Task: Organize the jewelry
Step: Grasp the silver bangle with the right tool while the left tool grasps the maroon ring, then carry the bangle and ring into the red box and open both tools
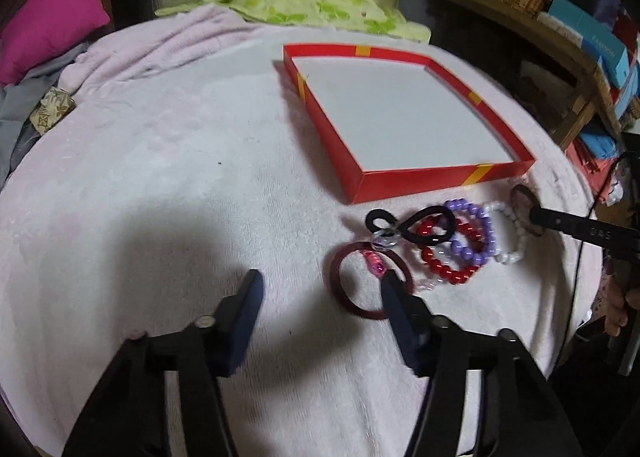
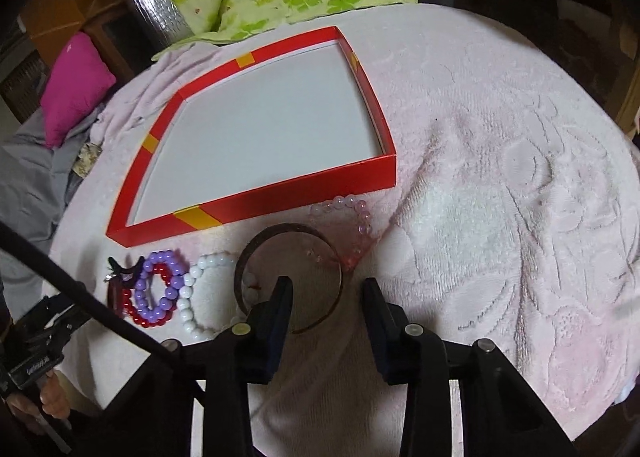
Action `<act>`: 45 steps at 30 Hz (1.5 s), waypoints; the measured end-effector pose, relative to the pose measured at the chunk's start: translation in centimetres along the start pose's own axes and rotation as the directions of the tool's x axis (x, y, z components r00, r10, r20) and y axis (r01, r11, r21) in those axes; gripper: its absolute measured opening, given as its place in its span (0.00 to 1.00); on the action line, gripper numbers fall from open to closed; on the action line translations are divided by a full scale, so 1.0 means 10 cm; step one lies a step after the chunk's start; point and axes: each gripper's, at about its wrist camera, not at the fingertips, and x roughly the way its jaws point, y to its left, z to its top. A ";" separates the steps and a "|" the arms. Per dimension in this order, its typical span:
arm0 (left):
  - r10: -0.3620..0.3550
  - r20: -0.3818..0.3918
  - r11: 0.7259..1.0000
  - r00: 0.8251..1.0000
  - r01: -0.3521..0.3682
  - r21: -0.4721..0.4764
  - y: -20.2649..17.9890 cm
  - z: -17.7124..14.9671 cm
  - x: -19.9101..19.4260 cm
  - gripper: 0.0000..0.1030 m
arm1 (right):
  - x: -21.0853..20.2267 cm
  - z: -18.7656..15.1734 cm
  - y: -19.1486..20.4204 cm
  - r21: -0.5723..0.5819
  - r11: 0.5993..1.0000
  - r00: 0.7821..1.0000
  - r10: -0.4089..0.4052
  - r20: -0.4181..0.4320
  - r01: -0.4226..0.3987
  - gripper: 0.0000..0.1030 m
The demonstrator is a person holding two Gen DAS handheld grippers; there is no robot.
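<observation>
Pink towelling [image 1: 160,177] covers the bench. Left hand-held gripper [image 1: 320,289] open, empty, right finger over dark red bangle [image 1: 340,297]. Red tray [image 1: 420,181] holds nothing. Just in front of it: black hair tie [image 1: 424,213], red, purple [image 1: 480,229], white bead bracelets, overlapping. Right hand-held gripper [image 2: 326,289] open over brown bangle [image 2: 256,245]; pink bead bracelet [image 2: 360,217] touches tray.

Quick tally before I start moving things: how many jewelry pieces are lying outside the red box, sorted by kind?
Beaded bracelets: 4, namely red, purple, white, pink
Rigid bangles: 2, namely dark red, brown
Black hair tie with a clear charm: 1
Total: 7
The red box holds none.
</observation>
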 end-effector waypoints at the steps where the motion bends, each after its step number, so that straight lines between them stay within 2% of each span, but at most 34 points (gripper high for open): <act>1: -0.005 -0.007 1.000 1.000 0.005 0.000 0.00 0.01 0.04 0.50 | 0.00 0.01 0.00 -0.009 1.000 1.000 -0.016 0.004 0.016 0.27; 3: -0.013 -0.025 1.000 1.000 0.014 0.006 -0.01 0.01 0.10 0.43 | 0.02 0.00 0.00 -0.020 0.998 0.998 -0.065 0.011 0.066 0.11; 6: 0.018 -0.029 1.000 0.999 -0.017 0.026 -0.03 0.02 0.16 0.30 | 0.00 0.01 -0.02 -0.014 0.998 0.998 -0.062 0.020 0.062 0.08; 7: 0.019 -0.022 0.999 1.000 -0.018 0.035 -0.04 0.02 0.15 0.20 | 0.00 0.00 -0.03 -0.012 0.998 0.998 -0.059 0.024 0.059 0.07; 9: 0.002 -0.021 0.999 1.000 -0.001 0.042 -0.07 0.02 0.16 0.10 | -0.04 -0.02 -0.07 -0.001 0.999 0.999 -0.044 0.027 0.044 0.07; 17: -0.026 0.027 0.999 0.999 0.025 0.035 -0.02 -0.03 -0.03 0.06 | -0.25 -0.09 -0.27 0.065 0.997 0.997 0.045 0.067 -0.049 0.06; 24: -0.033 0.109 0.999 0.993 0.037 -0.037 0.16 -0.07 -0.32 0.05 | -0.45 -0.11 -0.39 0.124 0.982 0.985 0.130 0.116 -0.145 0.06; 29: -0.029 0.180 0.997 0.983 0.042 -0.068 0.10 -0.02 -0.48 0.05 | -0.53 -0.04 -0.33 0.143 0.968 0.970 0.180 0.164 -0.204 0.06; 33: -0.042 0.261 0.997 0.965 0.057 -0.050 -0.12 0.18 -0.57 0.05 | -0.54 0.06 -0.28 0.159 0.960 0.961 0.201 0.193 -0.232 0.06; 37: -0.017 0.286 0.999 0.958 0.030 -0.043 -0.27 0.50 -0.46 0.05 | -0.50 0.28 -0.19 0.170 0.959 0.955 0.186 0.230 -0.227 0.06; 40: -0.031 0.245 0.999 0.969 0.041 -0.036 -0.36 0.75 -0.22 0.05 | -0.35 0.48 -0.09 0.168 0.971 0.966 0.131 0.222 -0.170 0.06; 43: 0.008 0.204 1.000 0.979 -0.008 0.001 -0.45 0.88 0.02 0.06 | -0.14 0.63 -0.02 0.160 0.979 0.979 0.095 0.179 -0.124 0.06; 45: 0.004 0.174 1.000 0.985 -0.004 0.000 -0.47 0.92 0.15 0.06 | -0.01 0.71 0.03 0.146 0.986 0.986 0.062 0.154 -0.085 0.06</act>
